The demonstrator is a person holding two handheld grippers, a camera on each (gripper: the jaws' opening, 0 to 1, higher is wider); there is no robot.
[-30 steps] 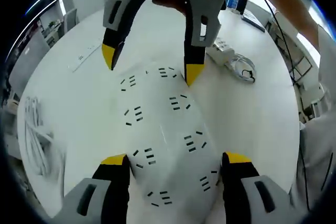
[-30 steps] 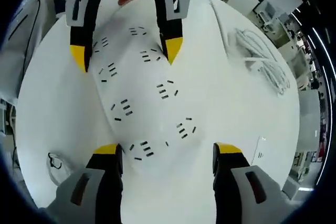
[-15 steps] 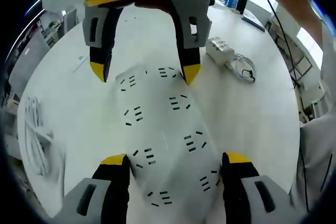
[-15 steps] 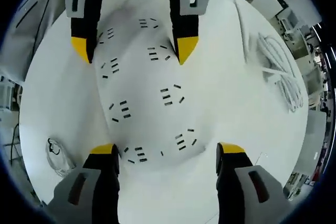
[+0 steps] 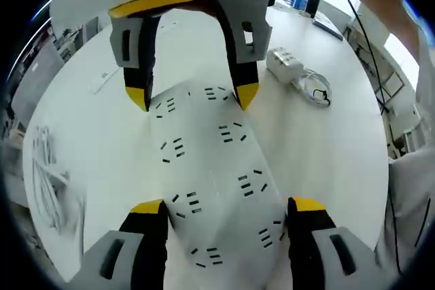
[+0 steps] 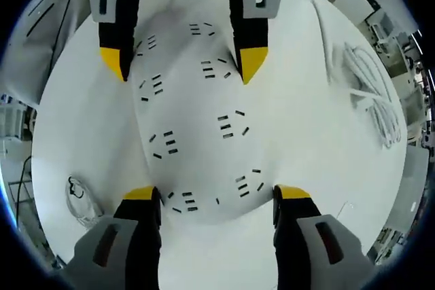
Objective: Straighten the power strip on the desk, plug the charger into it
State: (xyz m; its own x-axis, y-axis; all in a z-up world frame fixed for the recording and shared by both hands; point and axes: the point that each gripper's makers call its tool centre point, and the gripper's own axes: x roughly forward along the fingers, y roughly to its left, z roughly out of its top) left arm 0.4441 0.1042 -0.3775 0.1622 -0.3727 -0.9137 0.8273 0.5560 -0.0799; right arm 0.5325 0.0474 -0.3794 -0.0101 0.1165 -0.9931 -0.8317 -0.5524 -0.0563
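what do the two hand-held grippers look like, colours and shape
Both match. The left hand-held gripper and right hand-held gripper each have two black jaws with yellow wedge tips, backed by grey plastic brackets with a dark slot. No cables or markings show on them.

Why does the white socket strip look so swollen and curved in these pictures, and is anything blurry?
Left gripper view: fisheye bends the power strip into a bulge; the top edge is smeared. Right gripper view: same bulge on the strip; sockets sharp, soft even light, faint shadows.

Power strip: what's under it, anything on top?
The power strip lies flat on the white desk; whatever is beneath is covered. Nothing is plugged into the sockets in view. The charger sits apart on the desk.
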